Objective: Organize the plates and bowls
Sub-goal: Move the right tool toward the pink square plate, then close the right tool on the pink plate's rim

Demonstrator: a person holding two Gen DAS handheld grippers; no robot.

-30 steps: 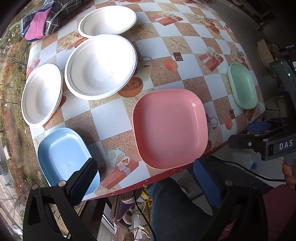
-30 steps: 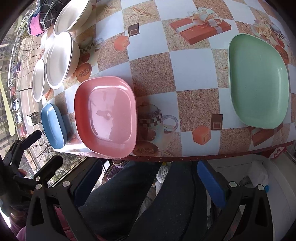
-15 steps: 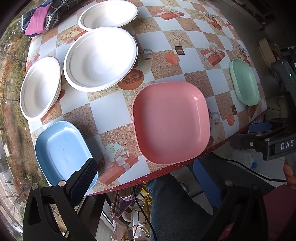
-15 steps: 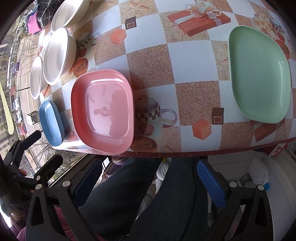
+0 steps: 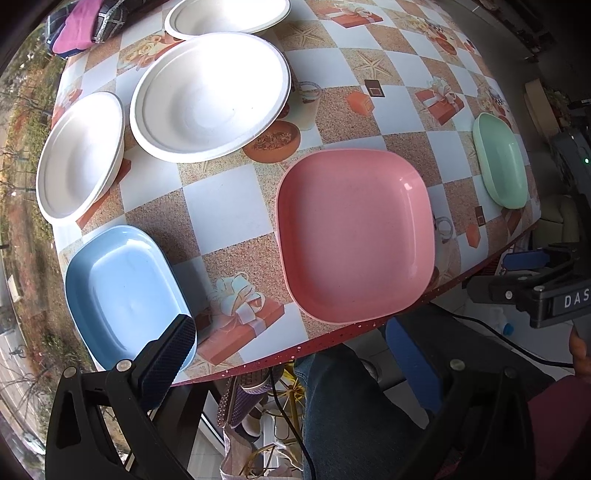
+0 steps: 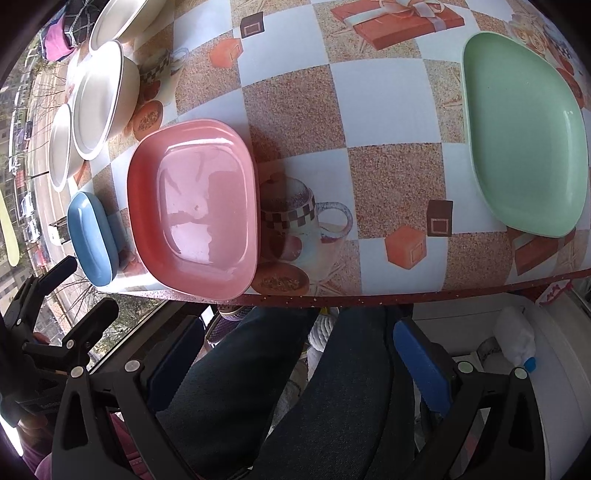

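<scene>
A pink square plate point(image 5: 354, 236) lies at the table's near edge; it also shows in the right wrist view point(image 6: 194, 206). A blue plate point(image 5: 122, 291) lies at the near left, also in the right wrist view point(image 6: 92, 240). A green plate point(image 5: 500, 158) lies at the far right, also in the right wrist view point(image 6: 524, 129). Three white bowls point(image 5: 210, 96) stand at the back left. My left gripper point(image 5: 291, 354) is open and empty, off the table's edge, its left pad over the blue plate's corner. My right gripper point(image 6: 299, 362) is open and empty, below the edge.
The table point(image 5: 229, 206) has a checkered printed cloth. A folded dark and pink cloth point(image 5: 85, 22) lies at the far left corner. The person's jeans-clad legs point(image 6: 280, 398) are under the table edge. A white container with a bottle point(image 6: 517, 343) sits at lower right.
Both grippers have drawn back from the table, so the plates sit higher and farther in both views. No plate or bowl has moved. Both grippers stay open.
</scene>
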